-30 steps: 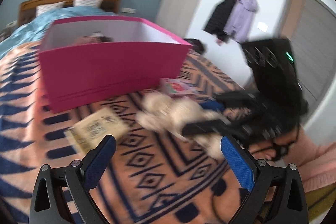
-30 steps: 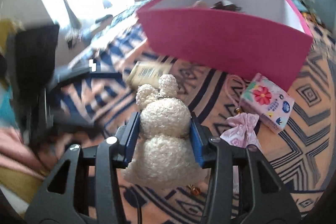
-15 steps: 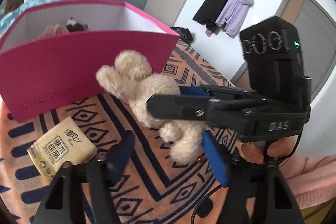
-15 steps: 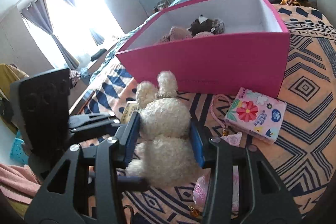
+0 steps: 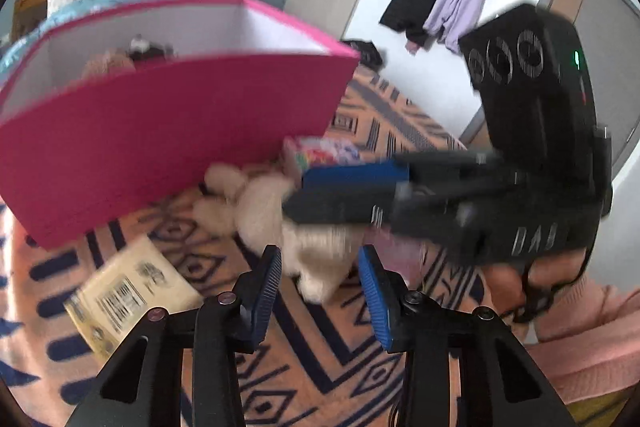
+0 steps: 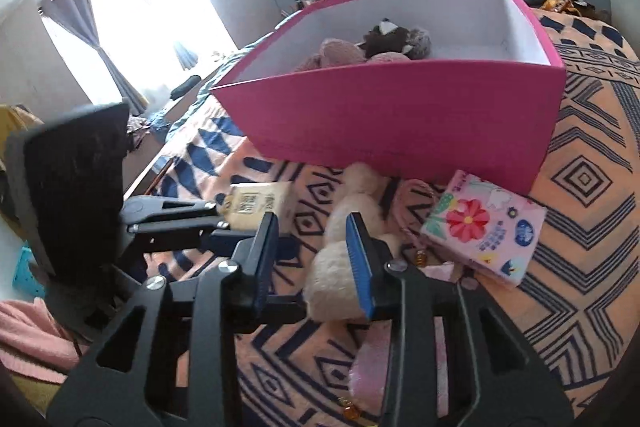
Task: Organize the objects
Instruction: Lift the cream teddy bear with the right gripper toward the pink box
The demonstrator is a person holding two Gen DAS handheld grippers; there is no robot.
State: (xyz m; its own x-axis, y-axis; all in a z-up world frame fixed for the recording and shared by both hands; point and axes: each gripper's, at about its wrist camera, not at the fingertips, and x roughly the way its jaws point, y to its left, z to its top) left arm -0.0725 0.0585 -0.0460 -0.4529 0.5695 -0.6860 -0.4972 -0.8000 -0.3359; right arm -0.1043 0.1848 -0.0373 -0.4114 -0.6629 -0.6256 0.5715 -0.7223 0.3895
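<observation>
Patterned orange blanket (image 6: 592, 183) covered the bed; bright curtained window behind. Pink box (image 6: 400, 119) held plush toys. Cream bunny (image 6: 352, 223) lay before it. Both grippers, left (image 5: 318, 281) and right (image 6: 314, 247), gaped, holding nothing.

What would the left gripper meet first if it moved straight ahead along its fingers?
Most likely the cream plush toy, which lies on the bedspread right at the tips of the open left gripper. The right gripper crosses just above it. Blur leaves the depth uncertain.
</observation>
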